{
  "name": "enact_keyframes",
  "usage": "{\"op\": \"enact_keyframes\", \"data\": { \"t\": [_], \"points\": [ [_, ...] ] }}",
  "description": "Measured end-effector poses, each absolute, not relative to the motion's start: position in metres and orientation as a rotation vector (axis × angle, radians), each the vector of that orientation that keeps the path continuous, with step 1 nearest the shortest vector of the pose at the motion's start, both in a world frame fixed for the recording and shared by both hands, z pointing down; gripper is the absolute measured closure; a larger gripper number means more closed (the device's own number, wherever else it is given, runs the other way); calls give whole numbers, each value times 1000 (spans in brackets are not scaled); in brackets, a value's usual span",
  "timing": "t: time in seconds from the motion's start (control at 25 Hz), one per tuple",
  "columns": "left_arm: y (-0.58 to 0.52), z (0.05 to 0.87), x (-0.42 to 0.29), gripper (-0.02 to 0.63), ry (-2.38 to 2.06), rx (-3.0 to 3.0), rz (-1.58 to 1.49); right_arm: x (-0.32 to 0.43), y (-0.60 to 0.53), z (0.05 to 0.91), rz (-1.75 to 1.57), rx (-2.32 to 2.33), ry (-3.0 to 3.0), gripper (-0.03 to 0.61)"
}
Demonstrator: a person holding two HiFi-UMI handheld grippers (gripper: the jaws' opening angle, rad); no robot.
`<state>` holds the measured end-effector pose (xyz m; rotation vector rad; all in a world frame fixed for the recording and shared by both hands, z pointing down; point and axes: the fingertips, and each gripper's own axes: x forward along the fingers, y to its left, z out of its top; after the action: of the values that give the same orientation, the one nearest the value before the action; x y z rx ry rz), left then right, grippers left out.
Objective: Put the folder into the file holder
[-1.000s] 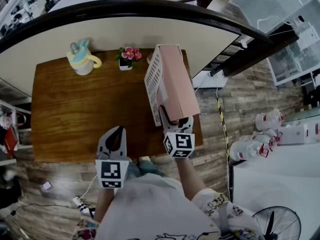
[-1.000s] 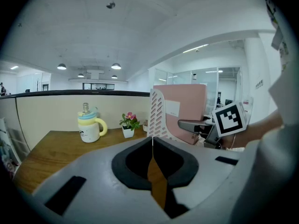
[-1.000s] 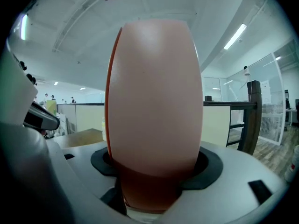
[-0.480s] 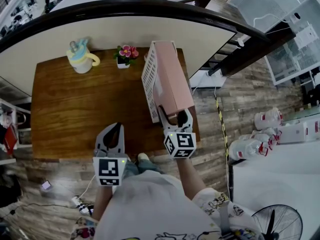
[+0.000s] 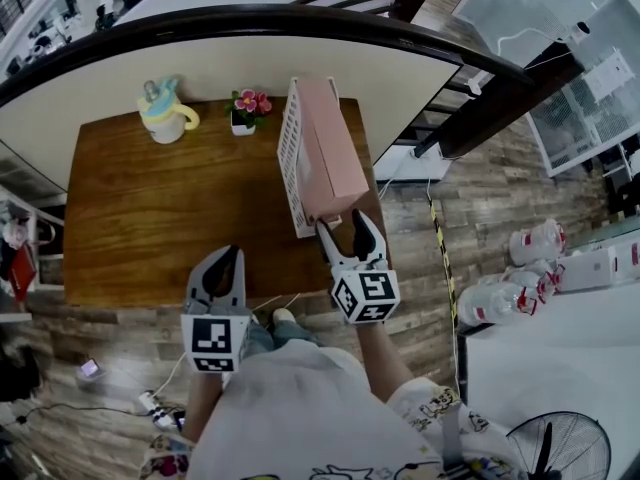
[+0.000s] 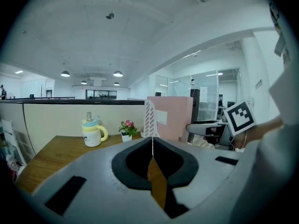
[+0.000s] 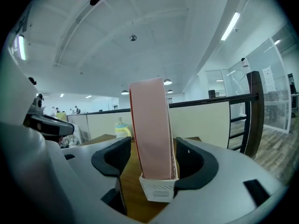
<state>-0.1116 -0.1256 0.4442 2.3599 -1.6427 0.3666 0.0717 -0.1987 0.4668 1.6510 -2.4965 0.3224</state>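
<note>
One pink folder (image 5: 325, 148) stands upright inside the white file holder (image 5: 290, 168), which sits on the right part of the wooden bench (image 5: 160, 218). The folder is a plain, flat-sided block of even pale pink, taller than the holder. The holder's long side is slotted. In the left gripper view, a small white label shows on the folder face; its print is too small to read. In the right gripper view, the holder's near end carries a label strip, also illegible.

Right tongs (image 5: 342, 230): jaws spread apart, just beside the holder's near end, which shows between them in the right gripper view; they clamp nothing.

Left tongs (image 5: 232, 255): jaws together, tips meeting, nothing between them, at the bench's near edge.

A yellow-and-blue cup (image 5: 165, 113) and a potted flower (image 5: 247, 108) stand at the far edge.
</note>
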Motion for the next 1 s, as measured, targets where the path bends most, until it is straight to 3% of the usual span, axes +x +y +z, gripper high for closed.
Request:
{"op": "enact_keyframes", "data": {
  "t": [0.36, 0.52, 0.68, 1.0],
  "points": [
    [-90, 428, -86, 604, -1662, 2375, 325, 79, -149, 443, 320, 1501, -2624, 291],
    [-81, 422, -76, 604, -1653, 2394, 311, 83, -130, 430, 270, 1460, -2645, 408],
    [-79, 418, -67, 604, -1639, 2412, 297, 88, -117, 420, 236, 1441, -2654, 477],
    [-82, 426, -47, 604, -1542, 2445, 337, 104, -108, 420, 258, 1437, -2637, 565]
  ]
}}
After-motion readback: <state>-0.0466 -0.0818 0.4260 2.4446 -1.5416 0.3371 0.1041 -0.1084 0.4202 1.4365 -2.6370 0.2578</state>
